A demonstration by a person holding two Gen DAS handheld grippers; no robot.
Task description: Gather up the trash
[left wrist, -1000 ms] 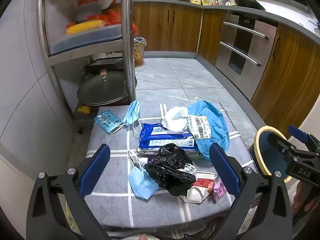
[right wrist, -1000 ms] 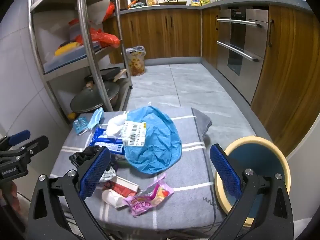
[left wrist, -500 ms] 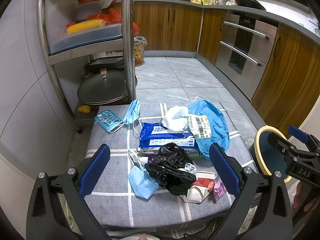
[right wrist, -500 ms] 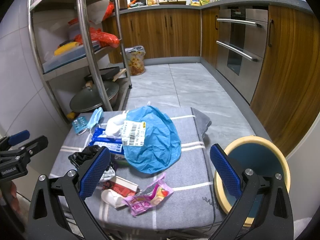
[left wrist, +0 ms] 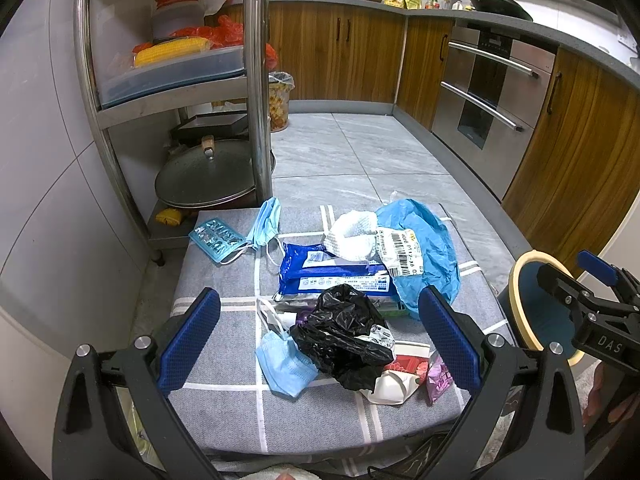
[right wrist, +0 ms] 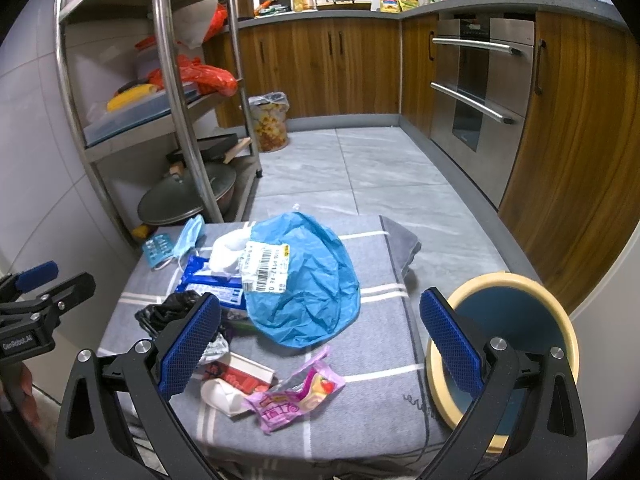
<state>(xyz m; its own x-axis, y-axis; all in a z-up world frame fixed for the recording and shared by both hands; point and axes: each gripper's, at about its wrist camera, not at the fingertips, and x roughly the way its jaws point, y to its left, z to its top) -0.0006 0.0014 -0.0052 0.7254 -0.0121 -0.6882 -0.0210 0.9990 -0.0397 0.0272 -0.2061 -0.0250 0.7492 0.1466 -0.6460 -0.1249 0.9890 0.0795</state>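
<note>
Trash (left wrist: 344, 336) lies heaped on the grey cloth (left wrist: 224, 408); both grippers, left (left wrist: 320, 340) and right (right wrist: 320, 336), hang spread and empty, seemingly choosing a first piece.

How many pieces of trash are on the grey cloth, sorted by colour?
Blue: 5 - crinkled plastic bag, wipes pack, two face masks, blister pack
Black: 1 - crumpled bag
White: 2 - tissue wad, paper cup
Pink: 1 - snack wrapper
Red: 1 - flat carton
Total: 10
</note>
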